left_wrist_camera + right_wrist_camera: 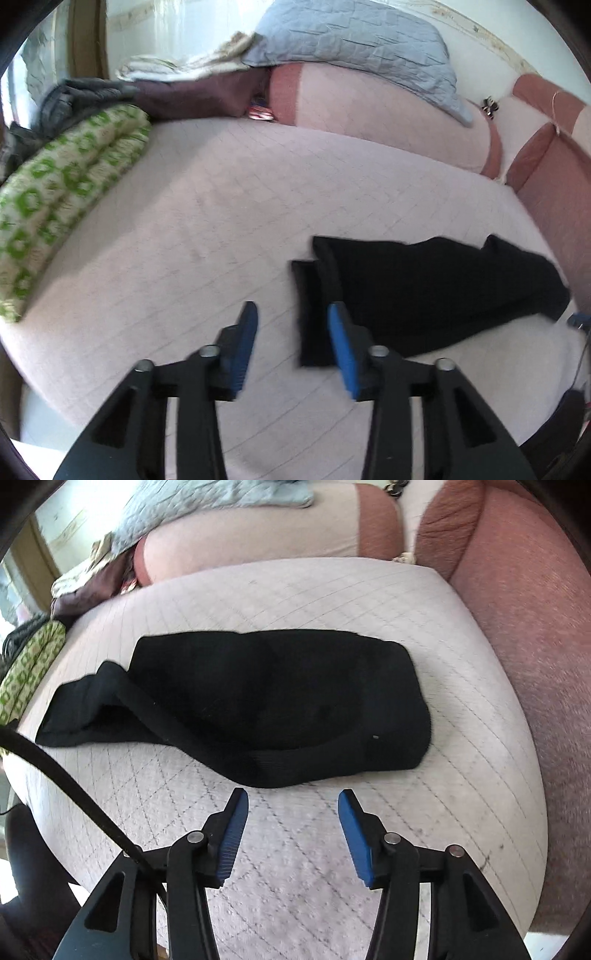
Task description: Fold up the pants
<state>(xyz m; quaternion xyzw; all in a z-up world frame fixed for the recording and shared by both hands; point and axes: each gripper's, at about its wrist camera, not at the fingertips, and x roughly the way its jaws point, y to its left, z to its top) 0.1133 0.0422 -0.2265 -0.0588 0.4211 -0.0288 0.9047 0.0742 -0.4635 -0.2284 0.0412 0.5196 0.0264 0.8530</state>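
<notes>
Right wrist view: black pants (pixel 258 701), folded into a compact bundle, lie flat on the quilted pale sofa seat (pixel 461 738), leg ends toward the left, a thick band along the near edge. Right gripper (pixel 293 805) hovers just short of that edge, fingers (pixel 232 834) parted, nothing between them. A black cable (pixel 74 786) crosses the lower left. Left wrist view: left gripper (pixel 291 321) fingers parted and empty, the right one just overlapping the leg ends of the pants (pixel 424 291). Green-patterned cushion (pixel 55 206), grey-blue quilt (pixel 351 40), dark clothing (pixel 192 98) line the seat's far side.
</notes>
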